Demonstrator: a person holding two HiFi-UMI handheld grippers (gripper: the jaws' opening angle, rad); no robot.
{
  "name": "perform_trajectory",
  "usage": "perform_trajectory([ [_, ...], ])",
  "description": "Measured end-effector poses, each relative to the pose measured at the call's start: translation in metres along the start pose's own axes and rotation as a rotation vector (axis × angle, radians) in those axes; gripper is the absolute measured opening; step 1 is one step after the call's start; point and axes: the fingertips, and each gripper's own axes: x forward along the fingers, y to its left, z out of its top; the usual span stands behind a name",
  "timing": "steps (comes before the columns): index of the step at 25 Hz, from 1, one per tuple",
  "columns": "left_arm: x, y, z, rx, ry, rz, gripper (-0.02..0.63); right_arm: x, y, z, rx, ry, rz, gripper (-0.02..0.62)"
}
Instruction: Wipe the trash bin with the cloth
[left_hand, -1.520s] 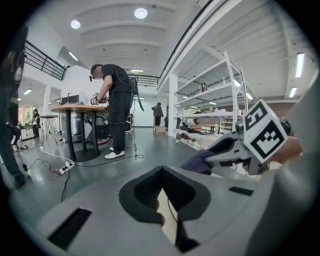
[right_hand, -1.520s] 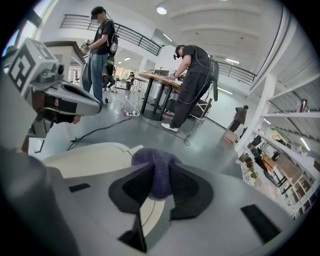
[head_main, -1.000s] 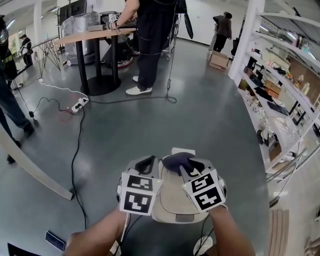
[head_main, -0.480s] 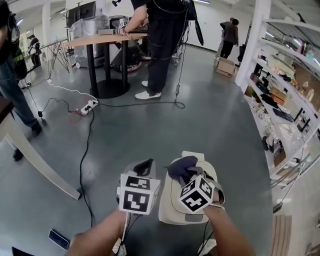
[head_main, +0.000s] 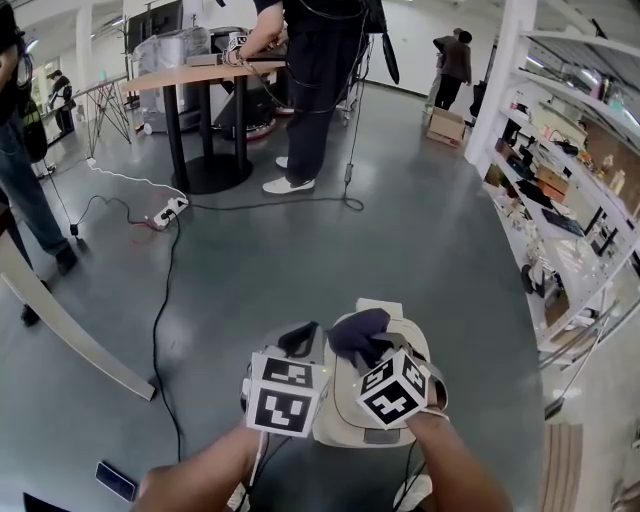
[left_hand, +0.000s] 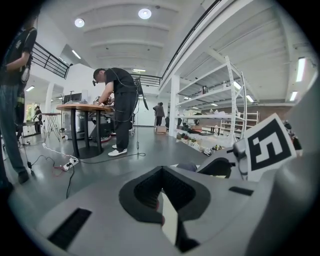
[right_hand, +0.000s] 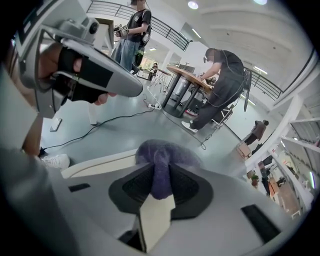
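A low, cream-coloured plastic trash bin (head_main: 346, 421) with a rounded top stands on the glossy grey floor (head_main: 300, 260) right below the person, and both tools hang over it side by side. The right gripper (head_main: 368, 342) pinches a dark purple, fuzzy cloth (head_main: 356, 330): in the right gripper view its black pads (right_hand: 135, 186) close on a fold of the cloth (right_hand: 161, 159), the rest bunching out in front of the right gripper (right_hand: 159, 186) above the bin's pale rim (right_hand: 100, 164). In the head view the cloth sits over the top of the bin towards its far end; whether it presses on the surface cannot be told. The left gripper (head_main: 298, 338) hovers just beside it, over the bin's left edge, its marker cube (head_main: 285, 396) close to the right one. In the left gripper view the fingers of the left gripper (left_hand: 161, 192) are pressed together with nothing between them. A black cable (head_main: 160, 300) runs across the floor from a white power strip (head_main: 165, 210). Farther off, a person in black clothes (head_main: 315, 60) leans over a round wooden table (head_main: 195, 72) on a black pedestal. White metal shelves (head_main: 560, 190) full of small items line the right side, with a cardboard box (head_main: 447, 125) on the floor beyond them.
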Motion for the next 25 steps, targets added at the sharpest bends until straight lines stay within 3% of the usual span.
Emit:
perform_trajectory([
  [25, 0.031, -0.045, -0.01, 0.047, 0.037, -0.062, 0.0, -0.016, -0.048, -0.066, 0.097, 0.043, -0.051, 0.092],
])
